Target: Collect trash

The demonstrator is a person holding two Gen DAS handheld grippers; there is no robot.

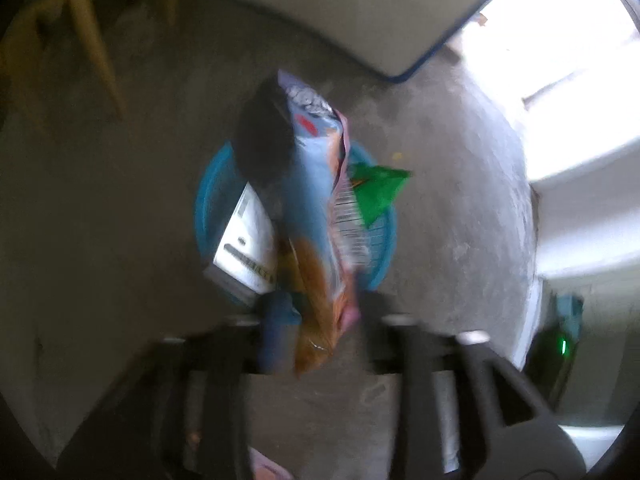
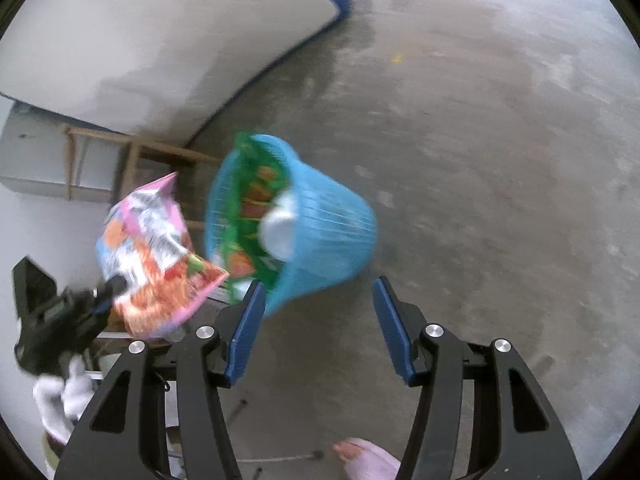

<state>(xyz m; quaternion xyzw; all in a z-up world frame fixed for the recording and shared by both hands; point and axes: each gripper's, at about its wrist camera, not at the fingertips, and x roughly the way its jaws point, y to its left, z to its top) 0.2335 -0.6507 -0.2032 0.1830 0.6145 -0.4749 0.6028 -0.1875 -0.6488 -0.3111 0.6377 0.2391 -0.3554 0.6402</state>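
Trash here means a crinkly snack bag (image 1: pixel 320 216), hanging in the middle of my left wrist view above the blue basket (image 1: pixel 208 204) on the concrete floor (image 1: pixel 460 208). My left gripper (image 1: pixel 316 324) has its fingers parted around the bag's lower end; blur hides whether the pads press on the film, so I cannot tell whether I grip it. In the right wrist view the same bag (image 2: pixel 156 252) sits left of centre, beside the basket's (image 2: pixel 332 224) rim, with green wrappers (image 2: pixel 244 216) and something white already inside. My right gripper (image 2: pixel 320 328) is about half open with nothing between its blue pads (image 2: pixel 248 332). I judge the bag to be light, limp and slippery, likely to flutter or fold; pinching a flat sealed edge should hold best.
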